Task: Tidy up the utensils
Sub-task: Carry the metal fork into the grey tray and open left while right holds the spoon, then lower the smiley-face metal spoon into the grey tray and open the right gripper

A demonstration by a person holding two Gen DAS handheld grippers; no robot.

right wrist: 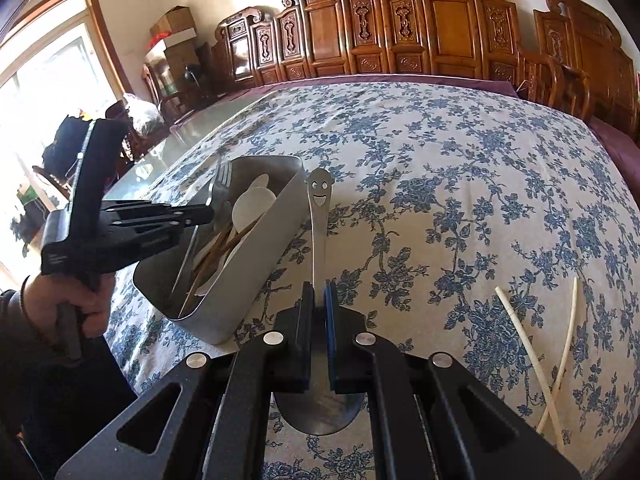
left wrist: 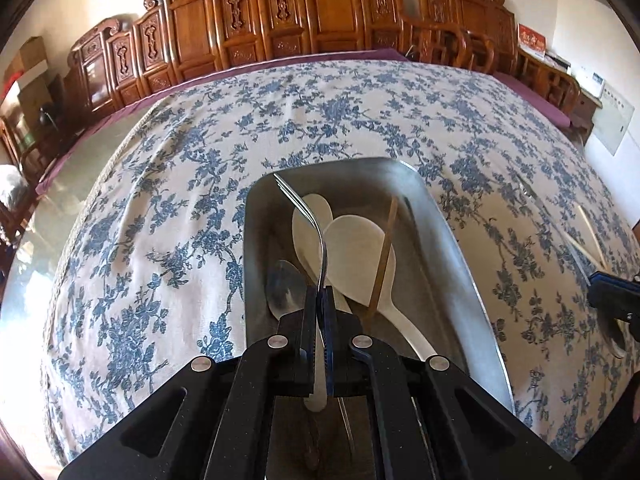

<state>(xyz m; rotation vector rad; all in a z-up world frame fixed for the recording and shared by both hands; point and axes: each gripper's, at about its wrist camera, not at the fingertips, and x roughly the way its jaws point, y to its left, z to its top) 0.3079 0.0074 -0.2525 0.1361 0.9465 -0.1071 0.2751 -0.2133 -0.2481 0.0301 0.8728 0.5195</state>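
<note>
Left gripper jaws clamp a thin, slick steel fork mid-handle over the tin; right gripper pinches the smiley-handled spoon, likewise rigid and slippery.

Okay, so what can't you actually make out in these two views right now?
- Fork handle: left wrist view, hidden between the left gripper jaws.
- Spoon bowl: right wrist view, mostly covered by the right gripper.
- Tray bottom: both views, buried under the white spoons and brown chopsticks.
- White chopsticks: right wrist view, near ends blurred at the fisheye edge.
</note>
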